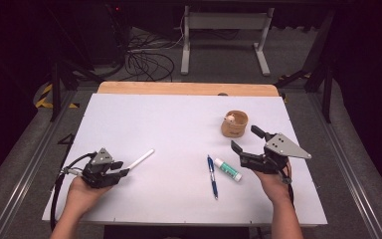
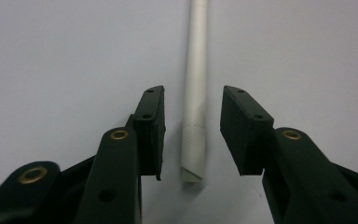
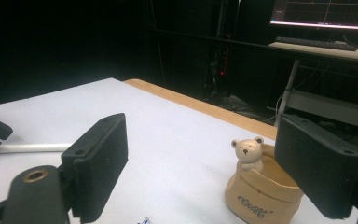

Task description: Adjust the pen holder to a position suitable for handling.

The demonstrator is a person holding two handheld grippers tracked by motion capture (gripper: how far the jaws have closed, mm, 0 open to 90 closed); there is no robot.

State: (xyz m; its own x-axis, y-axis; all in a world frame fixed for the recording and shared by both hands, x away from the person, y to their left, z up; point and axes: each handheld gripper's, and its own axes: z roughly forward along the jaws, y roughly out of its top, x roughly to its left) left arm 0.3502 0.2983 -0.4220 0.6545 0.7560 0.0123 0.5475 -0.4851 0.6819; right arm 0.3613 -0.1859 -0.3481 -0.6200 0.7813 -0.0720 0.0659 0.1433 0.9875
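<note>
White desk with two hand-held grippers.
Left gripper jaws part narrowly around a white stick; right gripper jaws wide, near a cup.

Bright table, dark, soft surroundings

Stick left on table; pen and tube centre-right; cup behind tube.

Left gripper low at the worktop's near left, fingers parted. Right gripper raised at near right, fingers spread wide.
</note>
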